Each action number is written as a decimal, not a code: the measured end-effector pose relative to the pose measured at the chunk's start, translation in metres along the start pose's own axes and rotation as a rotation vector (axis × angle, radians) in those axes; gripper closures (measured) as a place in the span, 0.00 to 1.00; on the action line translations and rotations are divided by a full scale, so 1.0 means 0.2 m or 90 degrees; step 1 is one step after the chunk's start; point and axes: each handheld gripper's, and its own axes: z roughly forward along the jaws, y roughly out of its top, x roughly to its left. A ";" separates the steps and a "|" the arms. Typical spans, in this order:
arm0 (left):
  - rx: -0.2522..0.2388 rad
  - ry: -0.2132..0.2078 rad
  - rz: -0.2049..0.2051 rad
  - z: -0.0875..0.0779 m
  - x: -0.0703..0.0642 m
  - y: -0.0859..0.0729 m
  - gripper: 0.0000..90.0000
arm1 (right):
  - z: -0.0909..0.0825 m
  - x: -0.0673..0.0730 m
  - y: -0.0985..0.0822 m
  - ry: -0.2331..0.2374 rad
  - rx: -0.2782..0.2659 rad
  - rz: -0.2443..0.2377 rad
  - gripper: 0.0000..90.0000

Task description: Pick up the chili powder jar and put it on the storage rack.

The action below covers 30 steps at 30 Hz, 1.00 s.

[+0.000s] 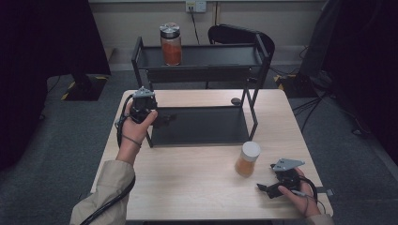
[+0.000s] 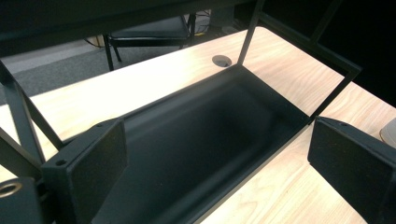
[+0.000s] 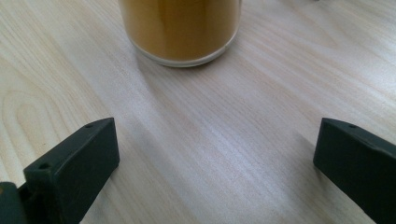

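Observation:
A black two-tier metal rack [image 1: 253, 101] stands at the back of the wooden table [image 1: 187, 187]. On its top shelf sits a jar of red-orange contents with a silver lid [image 1: 171, 44]. A white-lidded jar of orange powder [image 1: 247, 159] stands upright on the table near the front right; its glass base [image 3: 180, 30] shows just ahead of the right jaws. My left gripper [image 1: 162, 120] hovers at the left end of the rack's lower tray [image 2: 201, 135], open and holding nothing. My right gripper [image 1: 264, 188] rests low on the table, open, a short way from the jar.
A black chair [image 1: 237, 35] stands behind the rack. A round cable grommet [image 1: 235, 101] sits in the table behind the lower tray. Dark stands and cables are on the carpet at both sides. Bare wood lies between the two hands.

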 end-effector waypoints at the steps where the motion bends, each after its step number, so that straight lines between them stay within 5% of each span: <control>1: 0.000 0.000 0.000 0.00 0.00 0.00 0.05 | 0.00 0.00 0.00 0.000 0.000 0.000 0.00; 30: 0.034 -0.035 -0.006 0.15 0.03 -0.18 0.05 | 0.00 0.00 0.00 0.000 0.001 0.000 0.00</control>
